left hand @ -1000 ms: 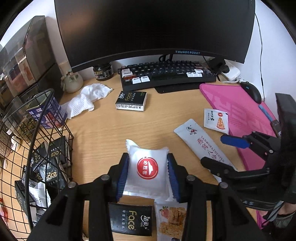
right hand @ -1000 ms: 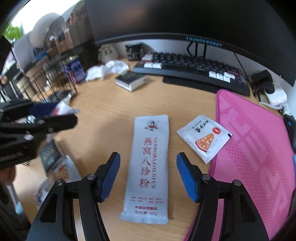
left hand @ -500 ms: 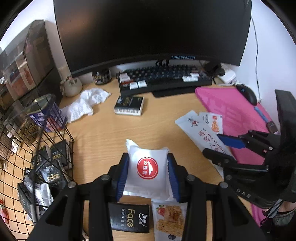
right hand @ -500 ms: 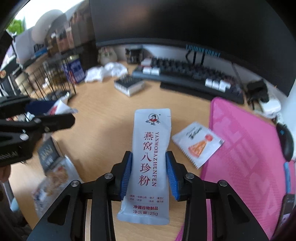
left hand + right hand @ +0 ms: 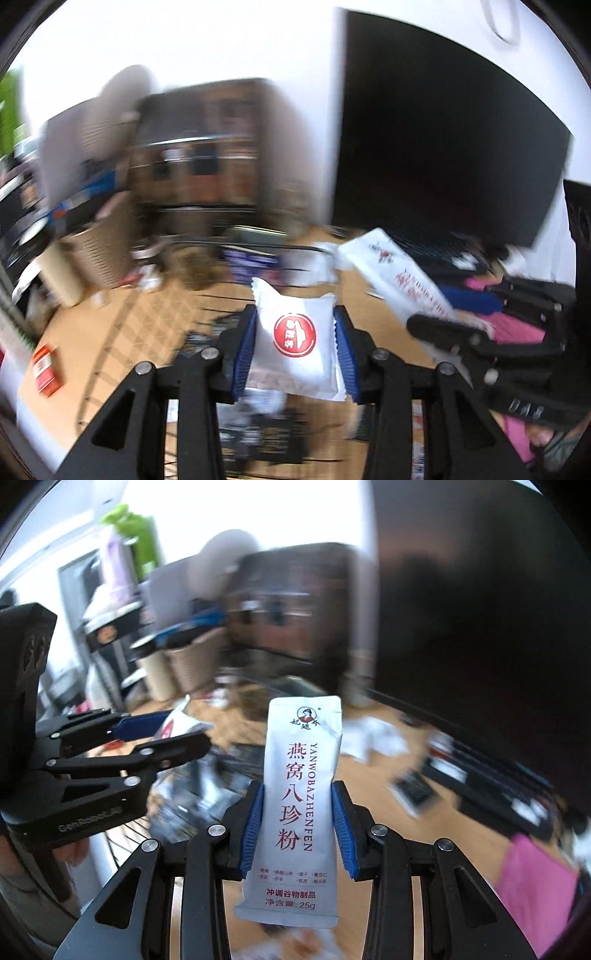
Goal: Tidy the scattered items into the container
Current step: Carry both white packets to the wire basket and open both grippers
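My left gripper (image 5: 294, 314) is shut on a white puffy packet (image 5: 293, 334) with a round red logo and holds it in the air. Below and ahead of it, heavily blurred, is the black wire basket (image 5: 240, 243) with dark packs inside. My right gripper (image 5: 298, 790) is shut on a long white sachet (image 5: 301, 794) with red lettering, lifted upright off the desk. In the right wrist view the left gripper (image 5: 170, 731) and its packet (image 5: 177, 722) are at the left, over basket wire (image 5: 129, 827). From the left wrist view the right gripper (image 5: 458, 315) and sachet (image 5: 402, 280) are close on the right.
A big dark monitor (image 5: 443, 147) fills the right. On the wooden desk lie crumpled white tissue (image 5: 373, 738), a small black box (image 5: 410, 790), a keyboard (image 5: 480, 775) and a pink mat (image 5: 535, 878). A dark cabinet (image 5: 199, 147) stands behind the basket. Both views are motion-blurred.
The right gripper closed on the long sachet and lifted it off the desk. Both grippers rose and swung left toward the wire basket, each carrying its packet.
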Demonstrator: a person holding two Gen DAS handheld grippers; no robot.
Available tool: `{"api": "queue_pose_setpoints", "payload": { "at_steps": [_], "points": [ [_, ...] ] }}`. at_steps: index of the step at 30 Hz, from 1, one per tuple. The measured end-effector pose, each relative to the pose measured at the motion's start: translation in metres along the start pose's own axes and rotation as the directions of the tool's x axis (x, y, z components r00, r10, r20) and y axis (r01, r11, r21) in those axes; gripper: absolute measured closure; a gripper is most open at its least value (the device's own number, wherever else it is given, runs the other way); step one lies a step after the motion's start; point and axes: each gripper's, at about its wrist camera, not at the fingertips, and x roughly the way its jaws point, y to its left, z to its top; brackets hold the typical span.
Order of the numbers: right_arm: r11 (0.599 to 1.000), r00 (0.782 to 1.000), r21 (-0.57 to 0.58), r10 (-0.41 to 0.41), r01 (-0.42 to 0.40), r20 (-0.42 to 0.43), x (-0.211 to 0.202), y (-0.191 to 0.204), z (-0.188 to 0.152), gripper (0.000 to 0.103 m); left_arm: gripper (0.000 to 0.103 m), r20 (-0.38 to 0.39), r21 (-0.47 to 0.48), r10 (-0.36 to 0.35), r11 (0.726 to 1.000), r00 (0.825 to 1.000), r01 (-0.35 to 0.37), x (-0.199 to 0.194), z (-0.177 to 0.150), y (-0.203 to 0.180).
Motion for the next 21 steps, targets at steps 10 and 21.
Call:
{"api": "queue_pose_setpoints", "payload": {
  "at_steps": [10, 21],
  "points": [
    [0.993, 0.991, -0.006, 0.120, -0.120, -0.058, 0.071, 0.057, 0.016, 0.058, 0.042, -0.041, -0.094, 0.066, 0.993, 0.997, -0.069, 0.004, -0.022, 0.055],
    [0.993, 0.993, 0.011, 0.114, -0.113, -0.031, 0.053, 0.045, 0.016, 0.051, 0.041, -0.019, -0.109, 0.037, 0.993, 0.999, -0.039, -0.001, -0.019, 0.047]
  ]
}}
